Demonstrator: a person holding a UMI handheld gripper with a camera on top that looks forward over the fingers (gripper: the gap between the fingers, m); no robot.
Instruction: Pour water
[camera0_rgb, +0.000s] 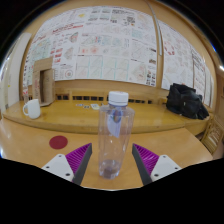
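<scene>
- One bottle, clear plastic with a white cap, stands upright between the two fingers; its long axis runs straight up, cap on top.
- The gripper has both purple pads flanking the bottle's lower part; they look close against its sides, but whether they press on it I cannot tell.
- One white mug stands well beyond the fingers to the left, handle to its left.
- One small red disc lies flat on the table just ahead of the left finger.
- One black bag sits far off to the right.
- Many printed sheets cover the wall beyond; too many to count.
</scene>
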